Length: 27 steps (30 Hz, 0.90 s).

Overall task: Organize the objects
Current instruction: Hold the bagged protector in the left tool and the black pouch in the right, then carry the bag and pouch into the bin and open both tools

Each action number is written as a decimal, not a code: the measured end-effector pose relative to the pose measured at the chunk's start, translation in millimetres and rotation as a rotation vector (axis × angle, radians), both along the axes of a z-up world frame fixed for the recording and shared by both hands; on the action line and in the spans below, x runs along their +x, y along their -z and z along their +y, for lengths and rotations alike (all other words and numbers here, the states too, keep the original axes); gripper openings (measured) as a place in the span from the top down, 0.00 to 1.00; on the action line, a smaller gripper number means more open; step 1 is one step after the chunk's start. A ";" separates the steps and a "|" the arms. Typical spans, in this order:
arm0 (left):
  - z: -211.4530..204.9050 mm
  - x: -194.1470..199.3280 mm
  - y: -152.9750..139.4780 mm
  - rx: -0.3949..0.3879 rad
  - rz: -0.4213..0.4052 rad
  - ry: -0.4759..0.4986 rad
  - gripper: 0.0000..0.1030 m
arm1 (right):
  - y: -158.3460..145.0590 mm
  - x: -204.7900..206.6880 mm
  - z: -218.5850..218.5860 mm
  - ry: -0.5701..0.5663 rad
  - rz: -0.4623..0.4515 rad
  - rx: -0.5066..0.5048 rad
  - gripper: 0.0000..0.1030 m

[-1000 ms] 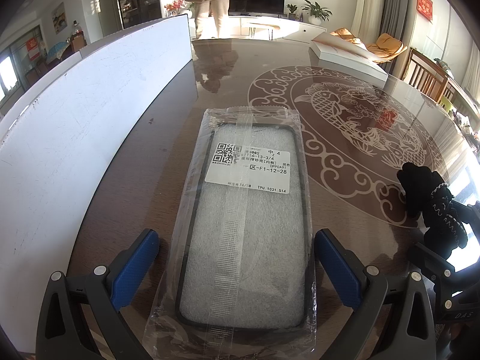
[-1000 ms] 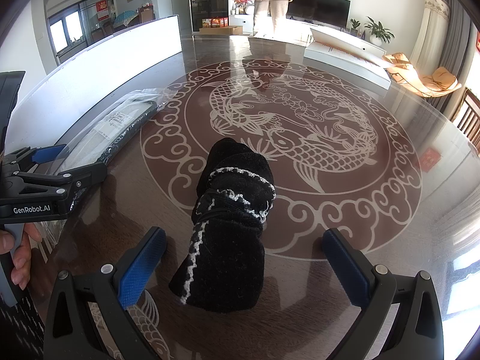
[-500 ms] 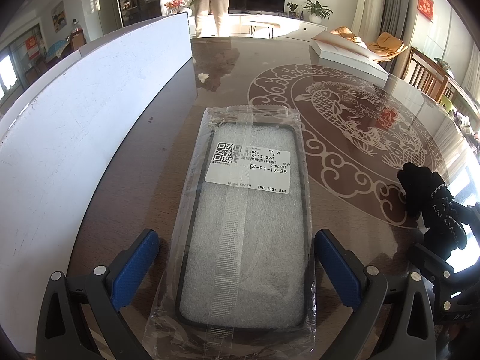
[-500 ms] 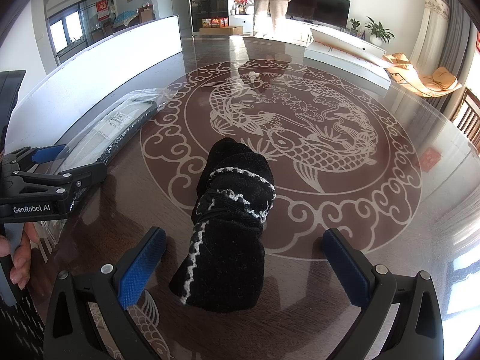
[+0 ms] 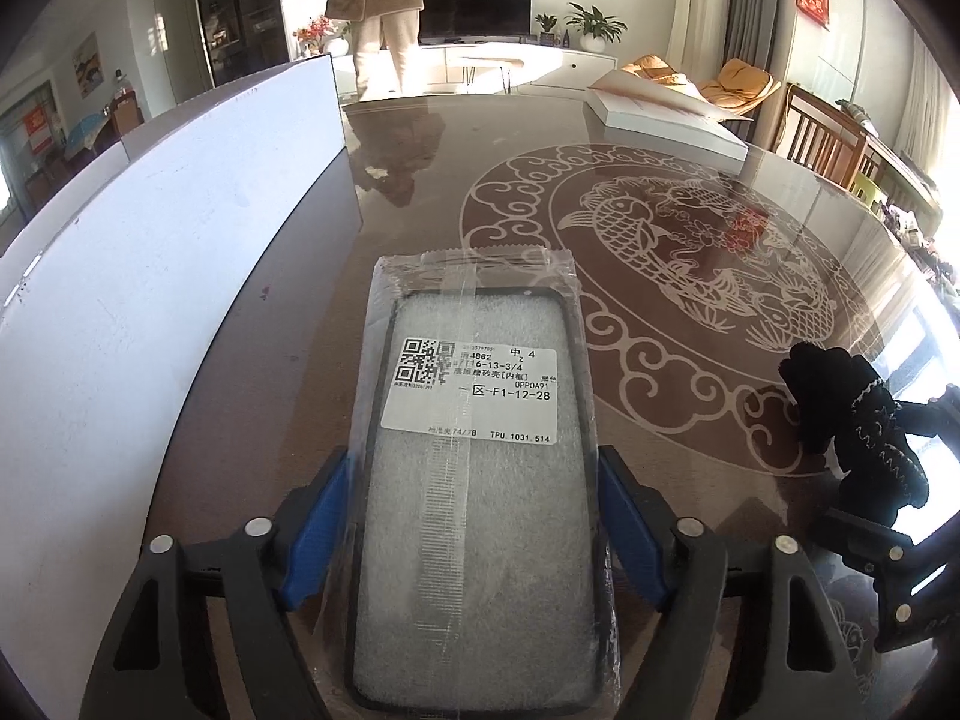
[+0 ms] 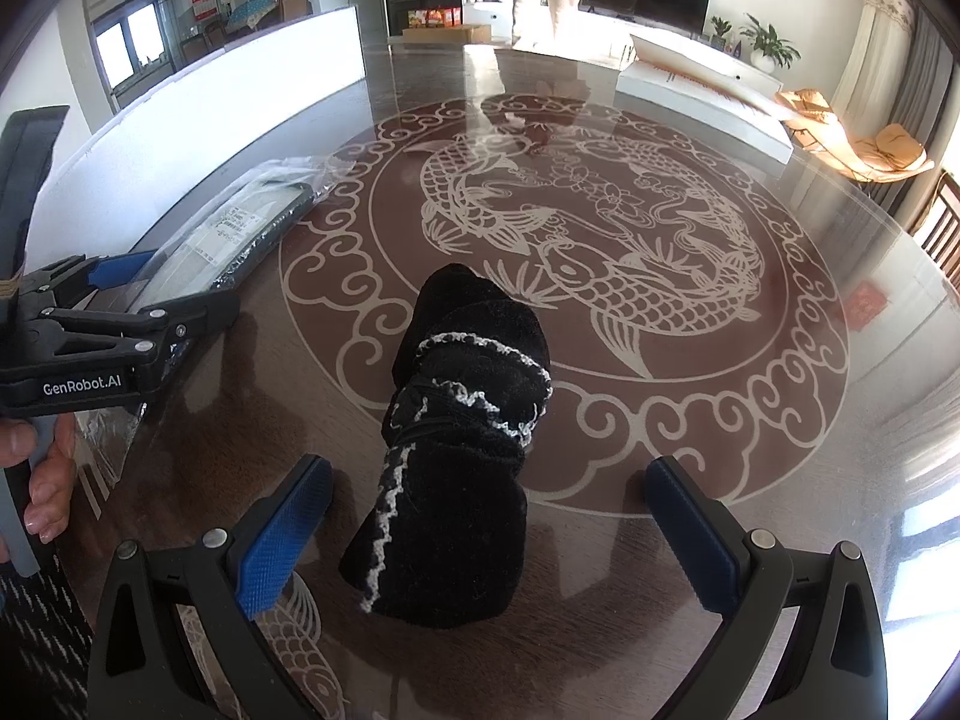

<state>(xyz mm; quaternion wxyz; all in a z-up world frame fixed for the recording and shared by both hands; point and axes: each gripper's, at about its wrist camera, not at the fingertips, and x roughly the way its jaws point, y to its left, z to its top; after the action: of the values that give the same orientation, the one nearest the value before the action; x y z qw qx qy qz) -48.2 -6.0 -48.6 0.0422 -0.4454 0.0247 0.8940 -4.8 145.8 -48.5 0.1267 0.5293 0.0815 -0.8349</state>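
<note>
Left wrist view: the left gripper (image 5: pixel 474 531) is closing around the bagged phone case (image 5: pixel 474 480) lying flat between its pads; slippery film, stiff frame, so grip the long edges. The right gripper (image 6: pixel 489 531) stands wide around the soft, light black sock (image 6: pixel 459 468).

A home living room: television (image 5: pixel 475 7), potted plants (image 5: pixel 591 24), dining table (image 5: pixel 690 276).
</note>
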 end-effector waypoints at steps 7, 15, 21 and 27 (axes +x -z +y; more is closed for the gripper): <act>-5.2 9.3 -2.7 0.006 0.006 -0.021 0.28 | -12.1 -22.9 -11.7 -0.014 -0.068 0.023 0.64; -32.3 41.3 -37.4 0.155 0.107 -0.081 0.28 | -29.7 14.0 -1.8 0.025 0.020 -0.042 0.65; -51.5 75.6 -75.1 0.195 0.210 -0.125 0.28 | -41.7 28.9 -14.0 -0.007 0.080 -0.052 0.65; -118.2 99.5 -135.5 0.248 0.327 -0.231 0.28 | -94.1 21.9 -71.0 -0.100 0.194 -0.151 0.65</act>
<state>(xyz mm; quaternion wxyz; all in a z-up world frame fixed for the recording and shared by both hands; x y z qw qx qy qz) 51.3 -124.3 86.9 -0.0103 -0.2857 -0.1300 0.9494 17.1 74.8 45.6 0.1989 0.4303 0.0567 -0.8787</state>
